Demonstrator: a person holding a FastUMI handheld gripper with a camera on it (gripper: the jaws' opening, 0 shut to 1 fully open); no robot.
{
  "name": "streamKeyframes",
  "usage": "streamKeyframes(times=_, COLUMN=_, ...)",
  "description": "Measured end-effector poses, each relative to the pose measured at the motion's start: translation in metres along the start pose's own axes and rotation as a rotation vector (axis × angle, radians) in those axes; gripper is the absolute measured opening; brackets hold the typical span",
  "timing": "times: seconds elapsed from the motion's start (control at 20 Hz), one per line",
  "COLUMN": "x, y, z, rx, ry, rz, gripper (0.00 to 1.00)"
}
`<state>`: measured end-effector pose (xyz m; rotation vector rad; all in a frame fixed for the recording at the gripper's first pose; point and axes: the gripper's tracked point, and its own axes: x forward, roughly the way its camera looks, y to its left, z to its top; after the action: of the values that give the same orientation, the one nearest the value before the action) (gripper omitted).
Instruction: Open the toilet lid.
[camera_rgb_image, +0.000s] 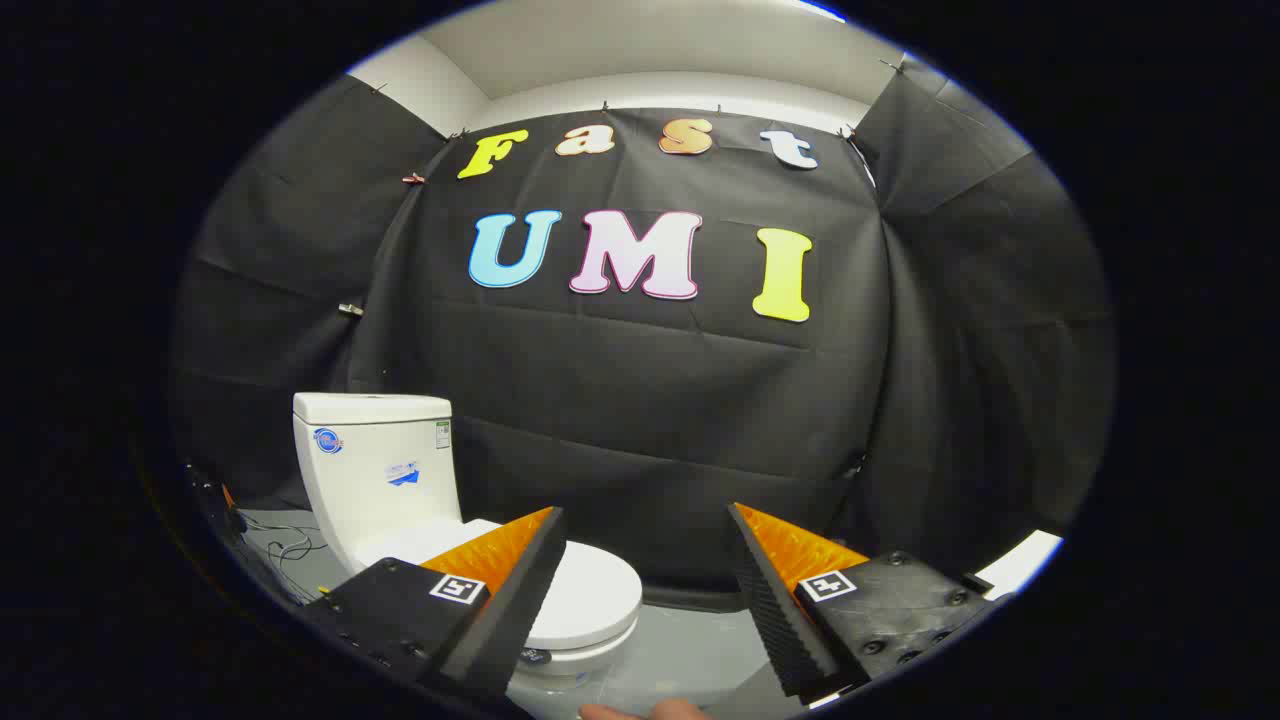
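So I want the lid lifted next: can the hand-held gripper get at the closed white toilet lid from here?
Probably yes. The gripper is open with nothing between its fingers, and the closed white toilet lid lies just ahead, partly behind one finger.

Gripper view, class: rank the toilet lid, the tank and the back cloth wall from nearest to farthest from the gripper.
The gripper is open, its jaws holding nothing.
1. Lid: shut, just ahead, partly behind the left jaw.
2. Tank: beyond the lid, further left.
3. Cloth wall: farthest, behind the toilet.
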<state>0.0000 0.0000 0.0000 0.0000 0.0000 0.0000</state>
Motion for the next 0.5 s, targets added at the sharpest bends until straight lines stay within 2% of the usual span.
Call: streamKeyframes(times=0.5, x=-0.0018, y=0.0038, z=0.0015, rx=-0.018, ry=-0.008, rz=0.01, gripper=0.98)
